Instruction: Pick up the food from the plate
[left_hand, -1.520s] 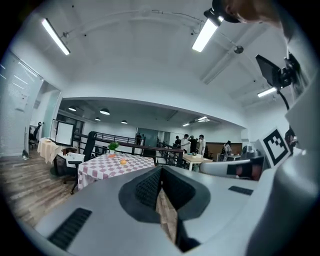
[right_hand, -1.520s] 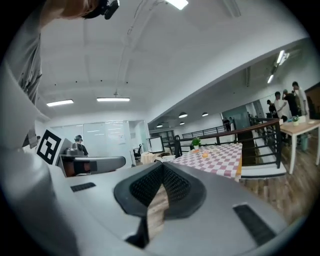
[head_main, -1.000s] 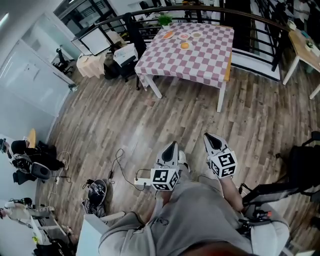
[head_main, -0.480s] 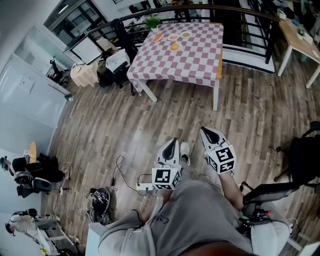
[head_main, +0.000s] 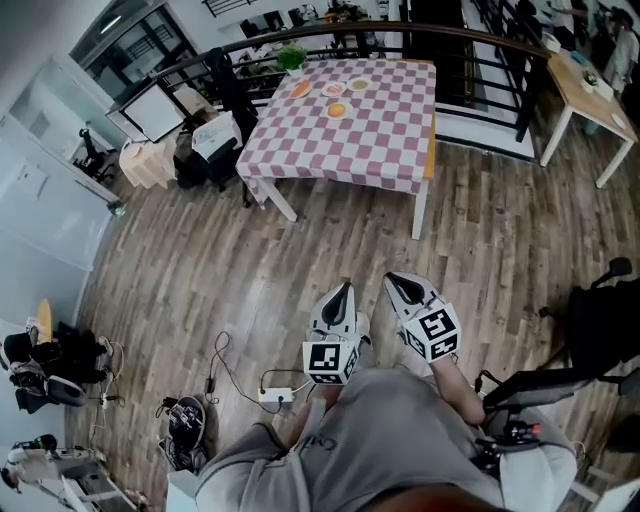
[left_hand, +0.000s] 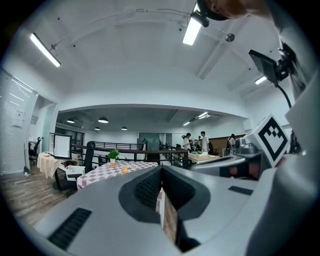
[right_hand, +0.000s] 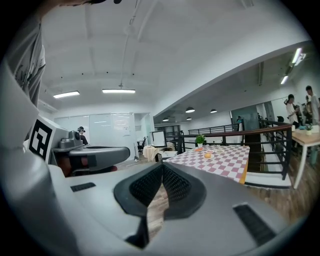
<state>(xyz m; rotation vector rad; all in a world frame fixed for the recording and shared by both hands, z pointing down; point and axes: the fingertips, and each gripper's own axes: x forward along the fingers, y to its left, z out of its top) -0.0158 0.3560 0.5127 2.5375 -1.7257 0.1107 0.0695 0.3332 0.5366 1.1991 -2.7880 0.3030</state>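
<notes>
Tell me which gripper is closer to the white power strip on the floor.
Left. In the head view the left gripper is just up and right of the power strip; the right gripper sits farther right, beyond it.

food plates (head_main: 334, 91) on distant checkered table (head_main: 370, 150)

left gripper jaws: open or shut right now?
Shut. In the left gripper view the left gripper has its jaws meeting at the tips, nothing between them.
</notes>
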